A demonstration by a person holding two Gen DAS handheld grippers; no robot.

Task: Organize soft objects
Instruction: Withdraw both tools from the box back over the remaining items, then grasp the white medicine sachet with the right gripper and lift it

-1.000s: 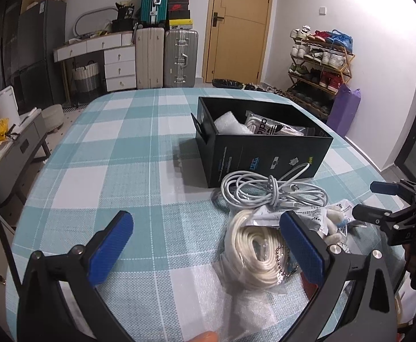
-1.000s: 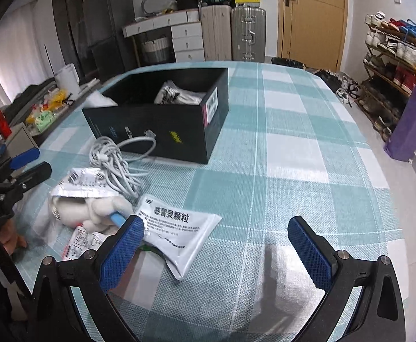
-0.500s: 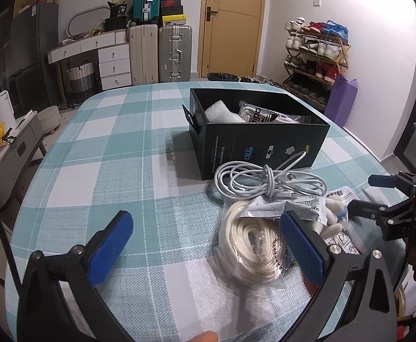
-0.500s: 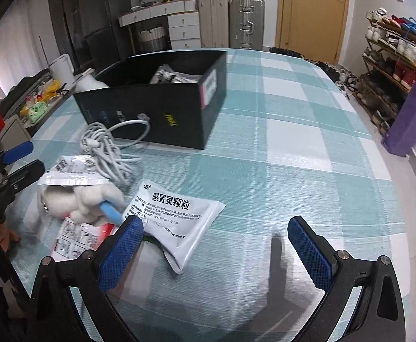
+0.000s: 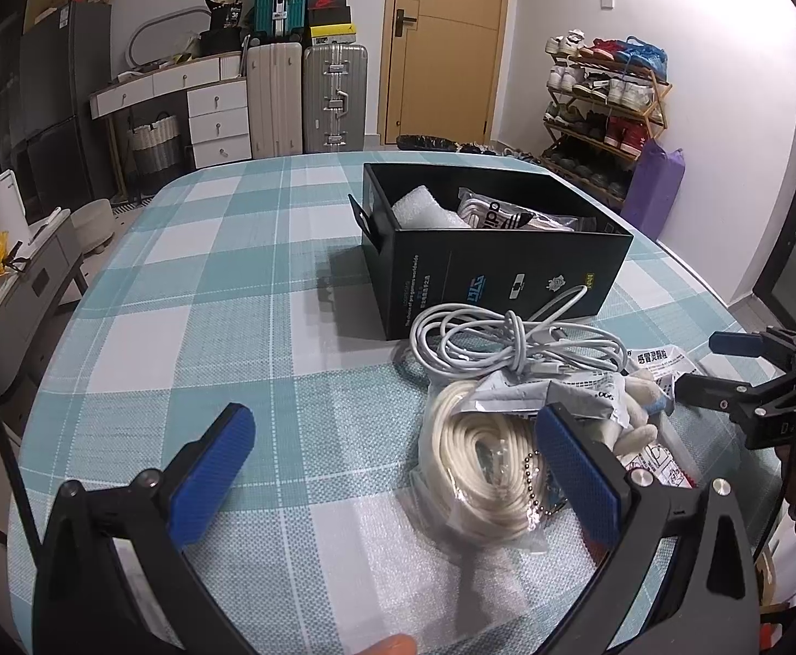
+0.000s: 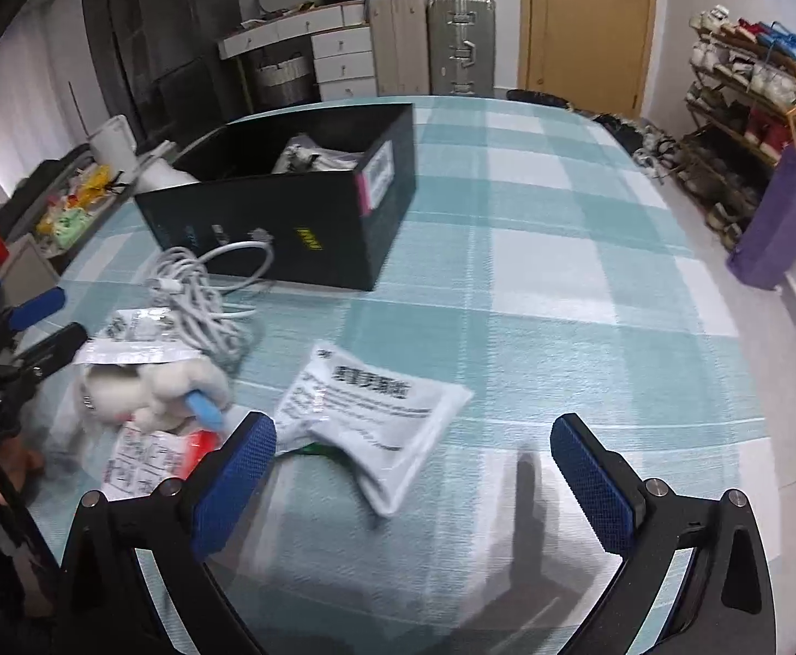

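Hovering with jaws spread and empty, the left gripper (image 5: 392, 469) and right gripper (image 6: 414, 469) face the pile. Judged best: pinch the bagged white rope coil (image 5: 479, 464) mid-bundle. Its long axis runs away toward the black box (image 5: 496, 273) beyond the tangled charging cable (image 5: 507, 344).

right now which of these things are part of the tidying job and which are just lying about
Part of the job:
black box
grey cable bundle
bagged white cord
plush toy
white sachet
left gripper, open
right gripper, open

Just lying about:
suitcases
shoe rack
purple bag
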